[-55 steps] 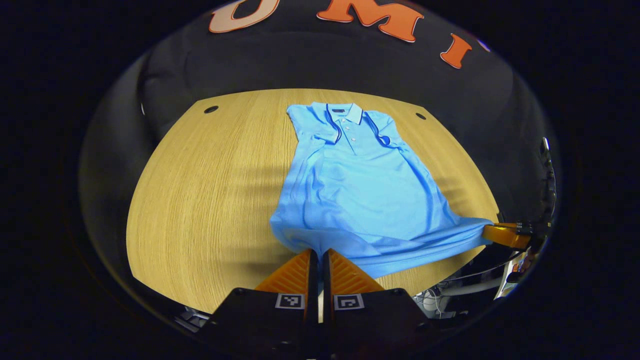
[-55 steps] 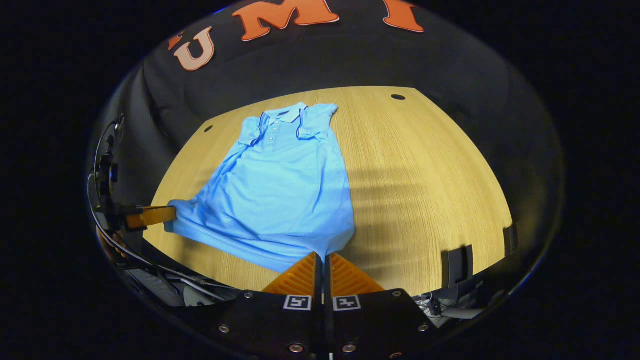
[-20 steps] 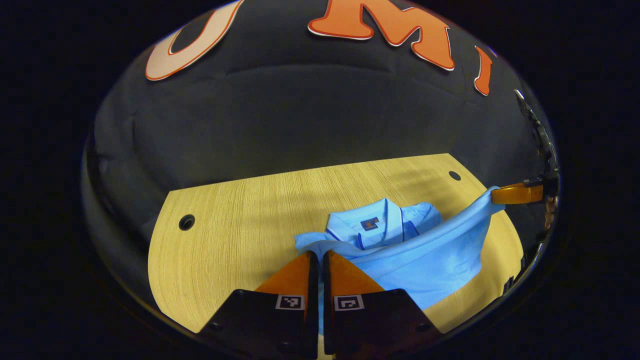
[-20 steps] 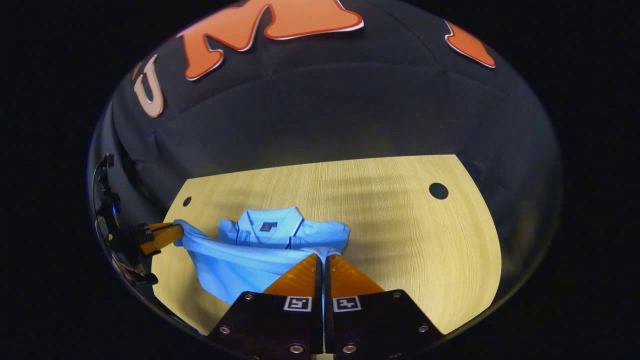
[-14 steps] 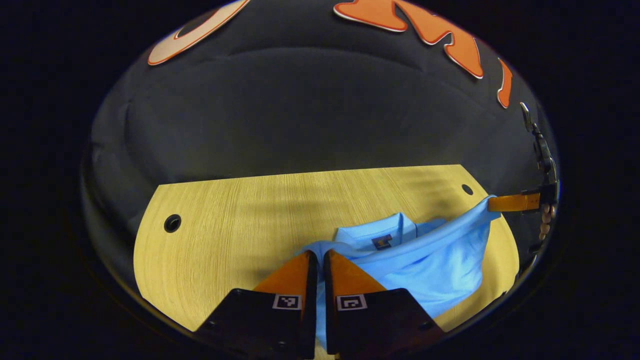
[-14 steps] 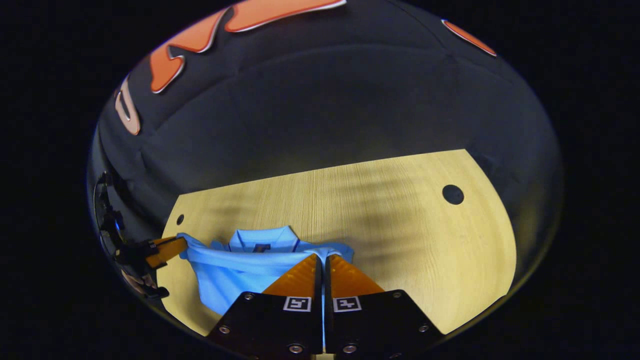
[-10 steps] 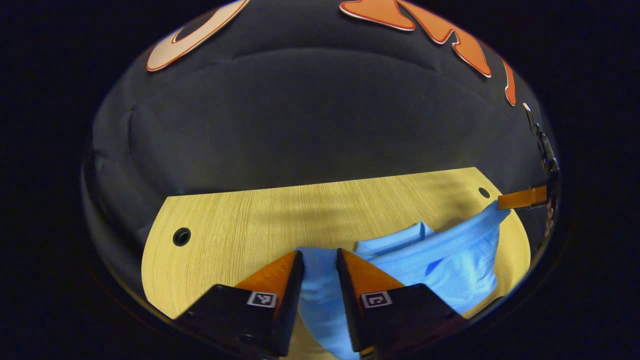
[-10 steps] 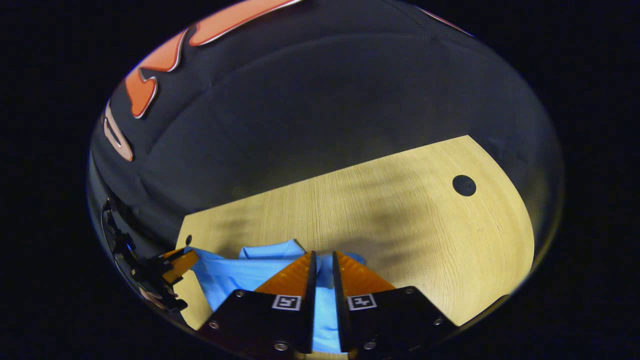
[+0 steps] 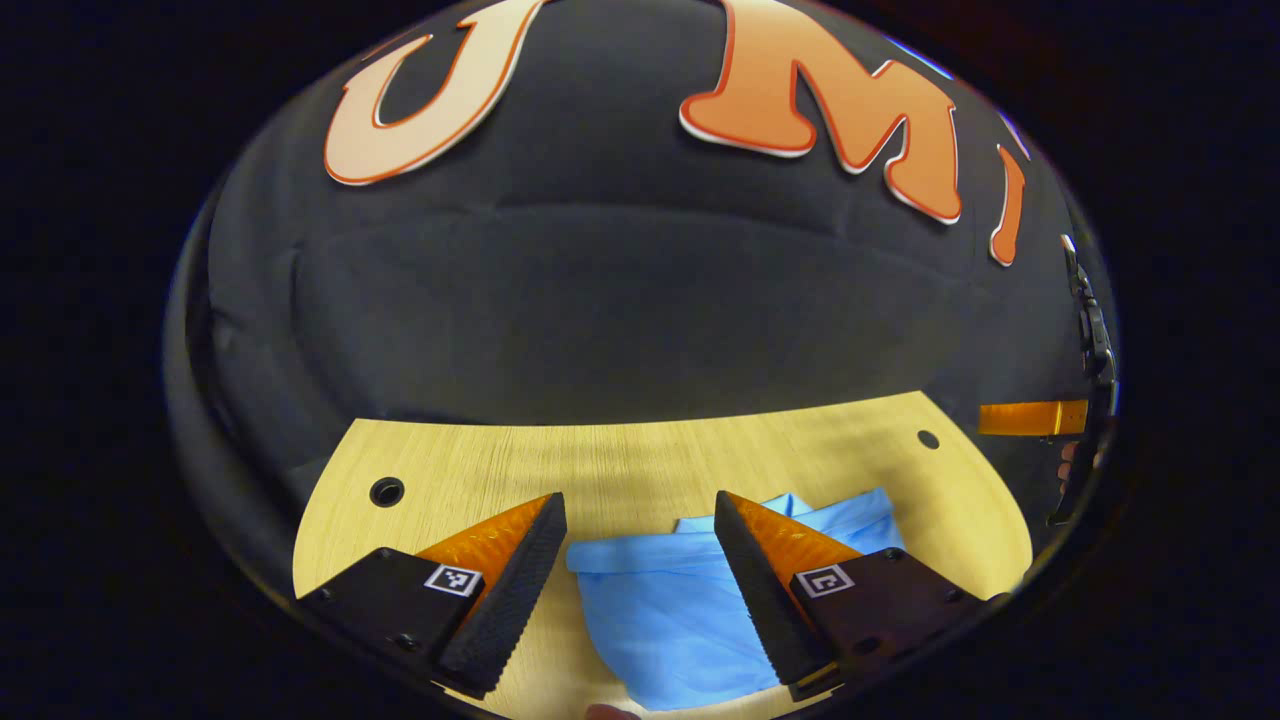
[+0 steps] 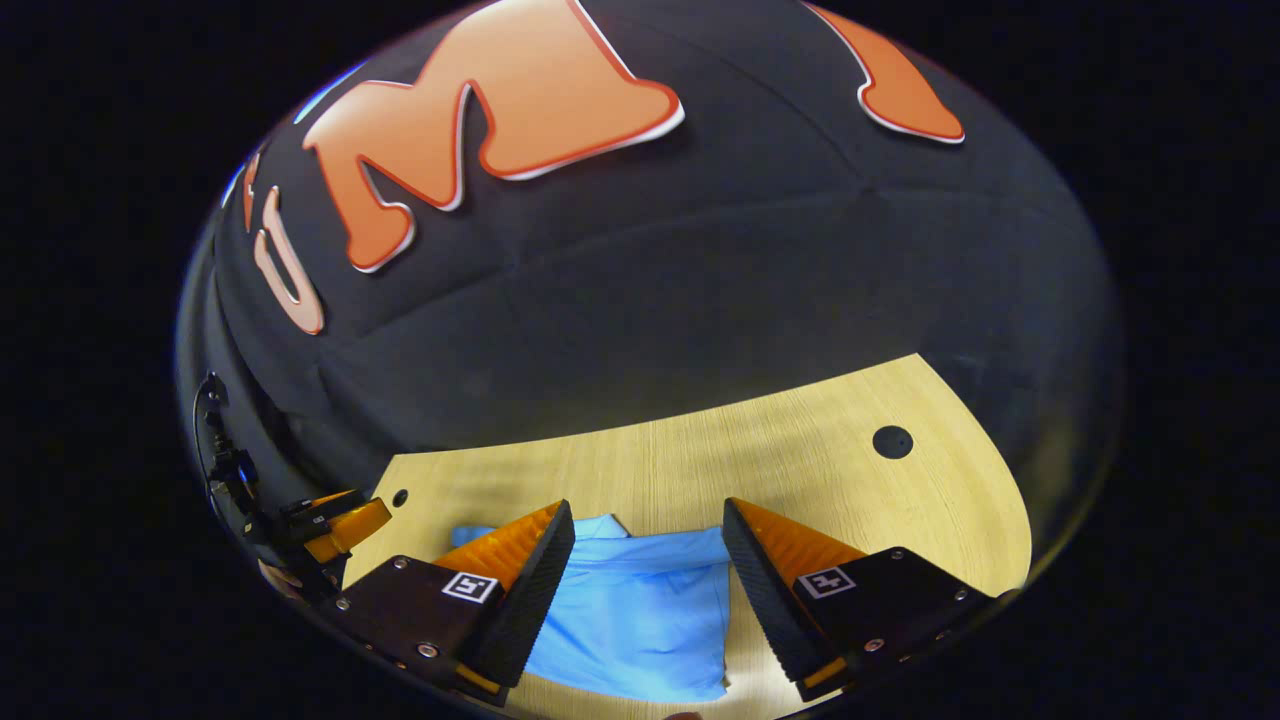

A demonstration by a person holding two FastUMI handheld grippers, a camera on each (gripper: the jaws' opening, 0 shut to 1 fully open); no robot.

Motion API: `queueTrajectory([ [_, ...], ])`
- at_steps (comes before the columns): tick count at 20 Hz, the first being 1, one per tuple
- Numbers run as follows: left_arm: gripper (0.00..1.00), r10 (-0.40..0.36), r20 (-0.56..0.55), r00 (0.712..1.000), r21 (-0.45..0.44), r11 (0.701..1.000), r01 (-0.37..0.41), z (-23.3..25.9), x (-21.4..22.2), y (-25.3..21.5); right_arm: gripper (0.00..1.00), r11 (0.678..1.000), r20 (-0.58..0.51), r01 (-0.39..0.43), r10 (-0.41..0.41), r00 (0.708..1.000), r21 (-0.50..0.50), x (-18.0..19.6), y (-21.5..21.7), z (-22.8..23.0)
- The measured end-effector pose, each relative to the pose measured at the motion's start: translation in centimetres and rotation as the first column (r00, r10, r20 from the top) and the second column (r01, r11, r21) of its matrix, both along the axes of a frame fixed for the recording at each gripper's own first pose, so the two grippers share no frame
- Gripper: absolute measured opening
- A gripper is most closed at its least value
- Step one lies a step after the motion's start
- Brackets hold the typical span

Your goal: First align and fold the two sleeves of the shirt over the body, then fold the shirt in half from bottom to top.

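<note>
The light blue shirt [image 9: 680,610] lies folded on the wooden table [image 9: 620,460], its bottom edge brought up near the collar [image 9: 790,503]. My left gripper [image 9: 637,503] is open just above it, fingers spread wide with nothing between them. The right gripper view shows the same shirt [image 10: 640,610] below my right gripper [image 10: 647,508], which is also open and empty. The right gripper [image 9: 1030,418] appears at the far right edge of the left gripper view. The left gripper [image 10: 340,525] appears at the lower left of the right gripper view.
The table's far edge meets the black booth wall [image 9: 640,300] close behind the shirt. Round cable holes [image 9: 386,491] [image 9: 928,439] sit near the far corners. Bare wood [image 10: 850,480] stretches to the right of the shirt. A hand [image 9: 1075,462] holds the right gripper.
Both grippers carried the shirt's bottom edge up toward the collar, then opened and let it go. The shirt now lies folded in half, and both grippers have lifted slightly.
</note>
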State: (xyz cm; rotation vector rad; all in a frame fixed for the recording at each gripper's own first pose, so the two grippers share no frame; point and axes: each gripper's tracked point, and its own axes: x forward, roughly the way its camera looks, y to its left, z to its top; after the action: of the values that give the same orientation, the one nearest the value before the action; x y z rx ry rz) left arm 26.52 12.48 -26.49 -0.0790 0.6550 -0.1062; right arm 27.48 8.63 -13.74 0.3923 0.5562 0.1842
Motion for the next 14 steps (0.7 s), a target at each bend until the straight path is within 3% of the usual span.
queueTrajectory([
  [10,0.98,0.038,0.196,0.98,0.059,0.997,-0.051,10.9,-11.8,-2.7,0.96,0.989,0.271,-0.013,0.053,0.961,-0.149,-10.6,-1.1,8.0],
  [14,0.98,0.071,0.323,0.944,0.058,0.994,-0.095,15.8,-16.4,-3.1,0.96,0.98,0.379,0.014,0.064,0.923,-0.198,-15.6,-2.1,11.4],
])
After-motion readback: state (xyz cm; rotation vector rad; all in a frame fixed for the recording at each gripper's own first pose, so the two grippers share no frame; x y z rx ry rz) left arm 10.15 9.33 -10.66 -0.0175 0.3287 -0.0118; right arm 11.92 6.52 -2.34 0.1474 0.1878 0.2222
